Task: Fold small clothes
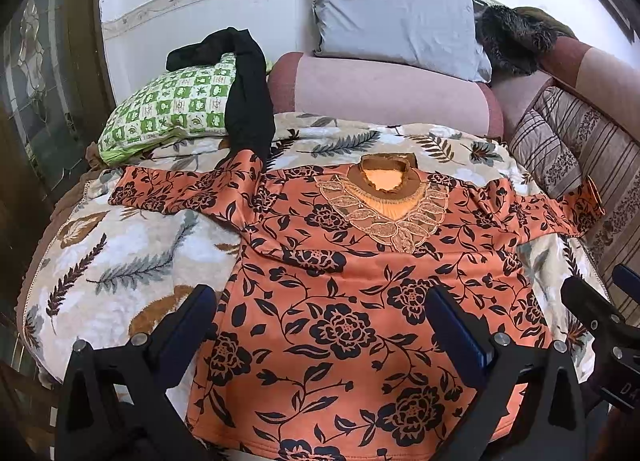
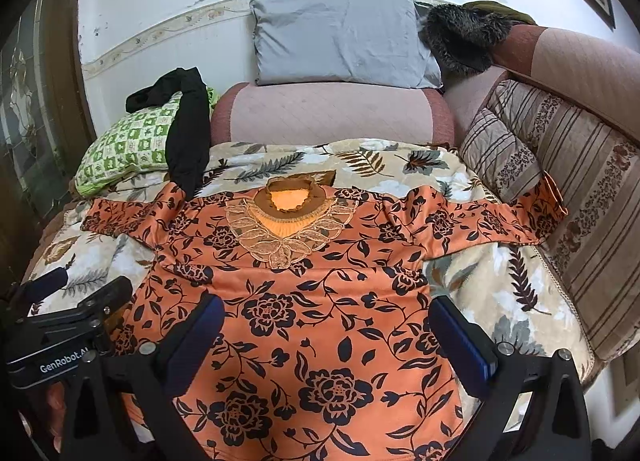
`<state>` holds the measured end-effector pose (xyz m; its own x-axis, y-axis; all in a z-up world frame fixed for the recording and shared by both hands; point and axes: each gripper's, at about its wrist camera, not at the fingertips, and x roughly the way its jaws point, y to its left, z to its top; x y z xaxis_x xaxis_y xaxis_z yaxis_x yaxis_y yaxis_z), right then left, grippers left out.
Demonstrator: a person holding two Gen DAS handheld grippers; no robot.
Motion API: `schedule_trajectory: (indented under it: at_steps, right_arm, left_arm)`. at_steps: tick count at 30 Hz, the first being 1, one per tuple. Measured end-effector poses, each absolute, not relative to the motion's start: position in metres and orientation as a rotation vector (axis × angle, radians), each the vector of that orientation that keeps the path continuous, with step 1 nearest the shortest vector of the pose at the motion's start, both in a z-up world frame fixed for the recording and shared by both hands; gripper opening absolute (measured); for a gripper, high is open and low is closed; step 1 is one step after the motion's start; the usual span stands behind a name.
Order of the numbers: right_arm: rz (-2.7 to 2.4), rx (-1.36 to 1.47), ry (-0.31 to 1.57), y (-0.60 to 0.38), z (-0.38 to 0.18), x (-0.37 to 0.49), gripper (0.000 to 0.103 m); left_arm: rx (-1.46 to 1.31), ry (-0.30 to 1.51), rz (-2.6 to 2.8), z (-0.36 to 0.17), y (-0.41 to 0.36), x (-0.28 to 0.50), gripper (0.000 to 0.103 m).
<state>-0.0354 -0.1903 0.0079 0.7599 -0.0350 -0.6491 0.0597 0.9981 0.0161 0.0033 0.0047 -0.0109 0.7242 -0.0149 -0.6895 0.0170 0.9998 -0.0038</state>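
An orange top with black flowers (image 1: 352, 281) lies flat and face up on a leaf-print blanket (image 1: 120, 253), sleeves spread left and right, lace collar (image 1: 386, 213) at the far side. It also shows in the right wrist view (image 2: 312, 301). My left gripper (image 1: 320, 321) is open and empty, held above the top's lower left part. My right gripper (image 2: 324, 329) is open and empty above the lower right part; it shows at the right edge of the left view (image 1: 596, 309). The left gripper shows at the left of the right view (image 2: 80, 309).
A black garment (image 1: 244, 97) drapes over a green checked pillow (image 1: 168, 109) at the back left and touches the left sleeve. A grey pillow (image 1: 392, 21) rests on the pink sofa arm (image 1: 384, 97). Striped cushions (image 1: 580, 149) line the right side.
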Motion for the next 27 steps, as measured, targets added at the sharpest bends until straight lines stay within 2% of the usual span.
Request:
schedule_trajectory:
  at_steps: [27]
  right_arm:
    - [-0.042, 0.029, 0.698, -0.1867, 0.0102, -0.0338, 0.103]
  left_arm:
    - [0.003, 0.762, -0.017, -0.0087, 0.0058, 0.0035, 0.103]
